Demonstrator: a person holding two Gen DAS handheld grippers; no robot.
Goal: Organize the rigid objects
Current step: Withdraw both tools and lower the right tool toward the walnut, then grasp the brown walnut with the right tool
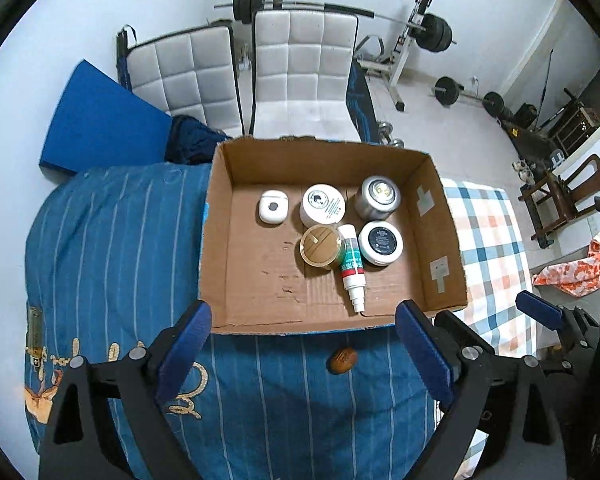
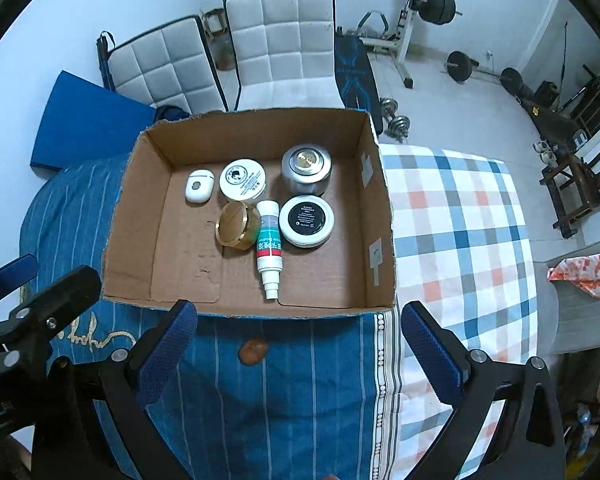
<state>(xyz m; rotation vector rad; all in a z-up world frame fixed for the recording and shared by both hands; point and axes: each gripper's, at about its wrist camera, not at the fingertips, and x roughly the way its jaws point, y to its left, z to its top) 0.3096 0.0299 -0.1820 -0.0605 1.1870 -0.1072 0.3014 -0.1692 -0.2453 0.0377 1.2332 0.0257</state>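
Brown cardboard forms a shallow open box (image 1: pixel 436 216) that sits on a bed covered with a blue striped blanket (image 1: pixel 112 240); a checked sheet (image 2: pixel 460 220) lies to the box's right. Six rigid things are gathered in the box's far-right part. Along the back stand a small white case (image 1: pixel 273 207), a white jar with a printed lid (image 1: pixel 323 205) and a silver tin (image 1: pixel 377 197). In front of them a gold-lidded jar (image 1: pixel 321 245) touches a white pump bottle (image 1: pixel 352 266) that lies on its side with its nozzle toward the near wall, and a white jar with a black lid (image 1: pixel 380 243) sits just beside the bottle on the right. The left part of the box floor is bare cardboard. A small brown oval object (image 1: pixel 343 359) lies on the blanket just outside the near wall.

The left gripper (image 1: pixel 302 354) hangs above the blanket near the box's front edge, its blue-padded jaws spread wide with nothing between them. The right gripper (image 2: pixel 296 354) hangs beside it, likewise wide apart and empty.
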